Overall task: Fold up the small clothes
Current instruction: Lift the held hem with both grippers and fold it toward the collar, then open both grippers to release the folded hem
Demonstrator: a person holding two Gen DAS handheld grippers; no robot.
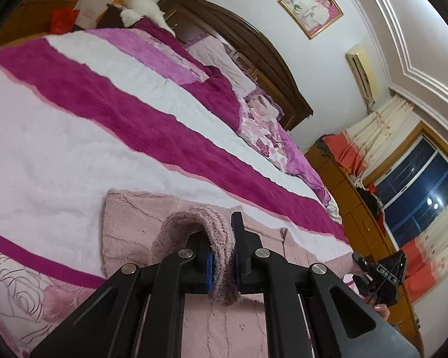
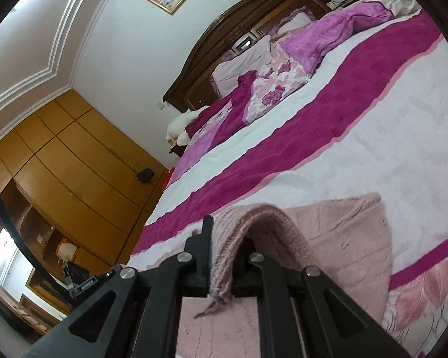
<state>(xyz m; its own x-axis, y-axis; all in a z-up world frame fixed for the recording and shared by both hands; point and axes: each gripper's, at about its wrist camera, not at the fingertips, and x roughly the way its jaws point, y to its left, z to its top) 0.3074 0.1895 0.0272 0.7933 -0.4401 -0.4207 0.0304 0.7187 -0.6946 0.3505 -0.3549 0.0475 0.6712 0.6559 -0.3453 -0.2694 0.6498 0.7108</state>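
Item 1, left tongs (image 1: 224,256): black, two-fingered, with blue pads (image 1: 209,271). Jaws drawn narrow, pinching a ribbed edge of the pink knit garment (image 1: 134,226). The gripped fold arches up over the left finger and hangs down between the jaws.

Item 2, pink knit garment: soft, pale dusty pink, lying flat on the bed (image 1: 74,137) near its foot end. The main panel spreads below and to either side of the tongs; one corner points toward the headboard side. In the right wrist view the same garment (image 2: 343,238) lies beside a magenta stripe of the bedspread.

Item 3, right tongs (image 2: 221,256): black, same build. Jaws narrow, clamped on another ribbed edge of the garment, which humps over the right finger. A loose strand of yarn (image 2: 207,308) trails from the pinched edge.

Item 4, bed: covered with a white, magenta and pink striped bedspread, rose print at the foot. Crumpled purple floral bedding (image 1: 265,131) and pillows lie near the dark wooden headboard (image 1: 254,47).

Item 5, surroundings: framed picture (image 1: 310,7) on the white wall; wooden wardrobe (image 2: 74,161); window (image 1: 418,185) with cream and orange curtains. The right tongs show at the lower right edge of the left wrist view, state there unclear.
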